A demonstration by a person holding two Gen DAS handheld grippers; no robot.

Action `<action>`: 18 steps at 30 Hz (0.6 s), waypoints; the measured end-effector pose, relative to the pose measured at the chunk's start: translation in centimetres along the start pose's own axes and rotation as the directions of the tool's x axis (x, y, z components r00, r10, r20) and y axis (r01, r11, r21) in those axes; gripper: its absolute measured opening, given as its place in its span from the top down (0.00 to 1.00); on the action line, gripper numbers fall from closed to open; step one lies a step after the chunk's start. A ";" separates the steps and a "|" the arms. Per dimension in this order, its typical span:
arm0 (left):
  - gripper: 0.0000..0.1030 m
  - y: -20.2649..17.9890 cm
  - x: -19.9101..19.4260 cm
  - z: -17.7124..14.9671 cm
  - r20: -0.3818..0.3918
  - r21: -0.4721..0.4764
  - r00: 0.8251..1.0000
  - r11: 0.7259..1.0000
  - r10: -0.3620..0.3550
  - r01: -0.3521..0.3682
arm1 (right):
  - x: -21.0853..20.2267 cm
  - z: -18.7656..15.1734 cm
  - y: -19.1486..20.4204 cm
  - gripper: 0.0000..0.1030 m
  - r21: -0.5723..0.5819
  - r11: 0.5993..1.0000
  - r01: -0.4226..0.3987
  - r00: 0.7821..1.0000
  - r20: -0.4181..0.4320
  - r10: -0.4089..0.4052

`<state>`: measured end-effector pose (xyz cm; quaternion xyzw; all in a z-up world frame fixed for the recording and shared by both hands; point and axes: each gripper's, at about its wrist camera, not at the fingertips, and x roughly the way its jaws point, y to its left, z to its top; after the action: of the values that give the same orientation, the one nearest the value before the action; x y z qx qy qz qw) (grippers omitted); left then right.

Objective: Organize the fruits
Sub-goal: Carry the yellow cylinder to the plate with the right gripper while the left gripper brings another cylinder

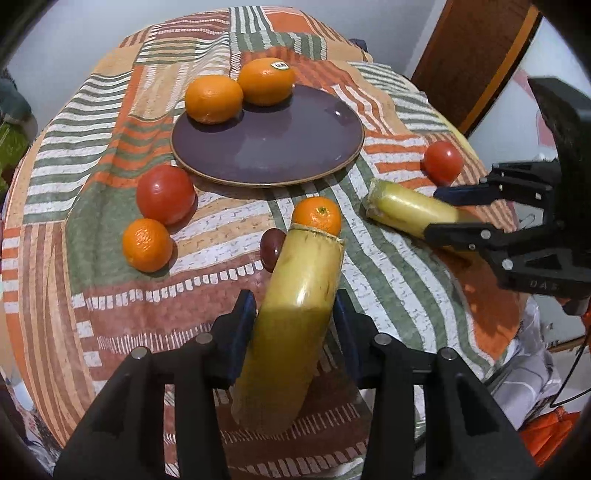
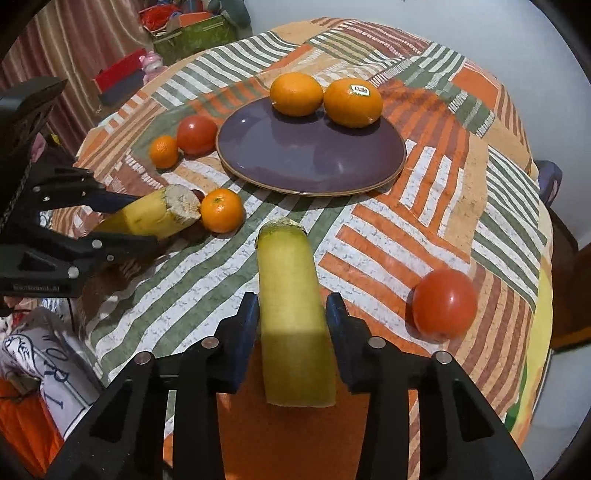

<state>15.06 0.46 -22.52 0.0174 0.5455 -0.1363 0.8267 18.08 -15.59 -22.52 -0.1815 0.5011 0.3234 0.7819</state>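
Note:
My left gripper (image 1: 295, 306) is shut on a yellow banana piece (image 1: 295, 295) above the striped cloth. My right gripper (image 2: 291, 310) is shut on a second, greener banana piece (image 2: 291, 314); it shows in the left wrist view (image 1: 402, 208) too. A purple plate (image 1: 295, 155) holds two large oranges (image 1: 213, 98) (image 1: 266, 81) at its far rim. Loose on the cloth lie two small mandarins (image 1: 147, 244) (image 1: 317, 216), two tomatoes (image 1: 165, 194) (image 1: 442, 161) and a dark plum (image 1: 271, 245) half hidden behind the left banana piece.
The round table under the patterned cloth (image 1: 110, 147) drops off on all sides. A wooden door (image 1: 476, 62) stands at the back right in the left wrist view. Boxes and toys (image 2: 184, 33) and a curtain lie beyond the table's left side.

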 end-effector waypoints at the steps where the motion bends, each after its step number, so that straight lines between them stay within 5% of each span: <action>1: 0.59 -0.1 0.3 0.0 -0.002 0.008 1.000 1.000 0.008 -0.008 | 0.6 0.1 -0.2 0.62 0.013 1.000 -0.004 1.000 -0.007 0.004; 9: 0.59 0.5 0.3 -0.2 0.013 -0.024 1.000 1.000 0.002 -0.002 | 2.0 0.5 -0.9 0.64 0.084 0.996 -0.032 0.999 0.024 0.030; 18: 0.65 0.9 -2.6 0.2 0.086 -0.052 0.996 0.999 0.006 -0.001 | -0.8 0.3 -0.5 0.67 0.091 0.996 -0.014 0.989 0.149 0.000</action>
<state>14.47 1.82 -20.17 -0.0091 0.5128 -0.1211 0.8499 18.36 -16.00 -21.71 -0.1190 0.4563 0.3152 0.8236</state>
